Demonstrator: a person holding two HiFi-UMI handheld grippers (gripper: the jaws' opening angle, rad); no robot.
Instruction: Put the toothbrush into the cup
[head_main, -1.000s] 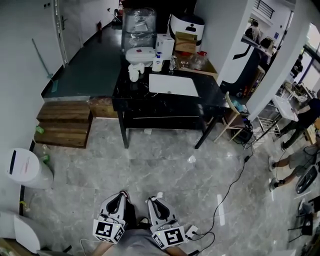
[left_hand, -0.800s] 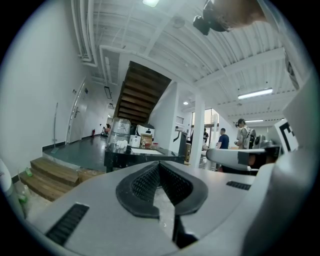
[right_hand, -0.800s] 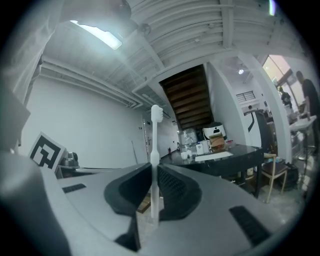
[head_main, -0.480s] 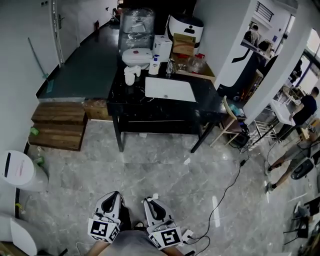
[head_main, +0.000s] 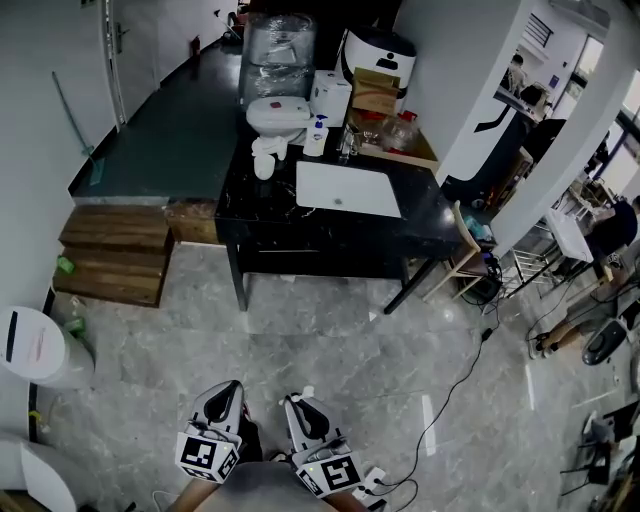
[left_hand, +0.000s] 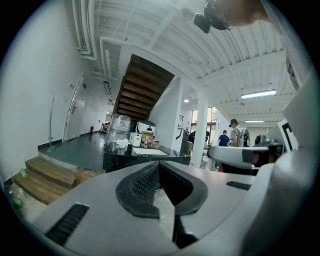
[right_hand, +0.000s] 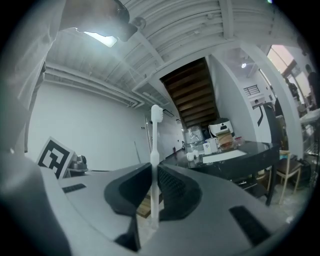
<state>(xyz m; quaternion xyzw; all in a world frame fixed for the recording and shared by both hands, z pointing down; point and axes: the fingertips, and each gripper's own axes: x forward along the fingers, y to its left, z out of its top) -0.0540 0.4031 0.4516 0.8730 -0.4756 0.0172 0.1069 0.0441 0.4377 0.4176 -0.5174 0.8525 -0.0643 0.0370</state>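
The white toothbrush (right_hand: 154, 150) stands upright between the jaws of my right gripper (right_hand: 154, 170), which is shut on its handle, bristle head up. My left gripper (left_hand: 160, 169) is shut with nothing in it. In the head view both grippers sit at the bottom edge, the left gripper (head_main: 226, 392) beside the right gripper (head_main: 297, 405), over the floor and well short of the table. A white cup (head_main: 264, 166) stands far ahead on the left part of the black table (head_main: 330, 228).
A white sink basin (head_main: 348, 189), bottles, boxes and a large clear water jug (head_main: 280, 45) crowd the table. Wooden steps (head_main: 118, 253) lie to its left, with a white bin (head_main: 40, 347) nearer me. A black cable (head_main: 455, 385) runs across the marble floor at right. People stand far right.
The view has drifted slightly, and the table sits a little lower and larger in the head view. Both grippers keep their places and grips.
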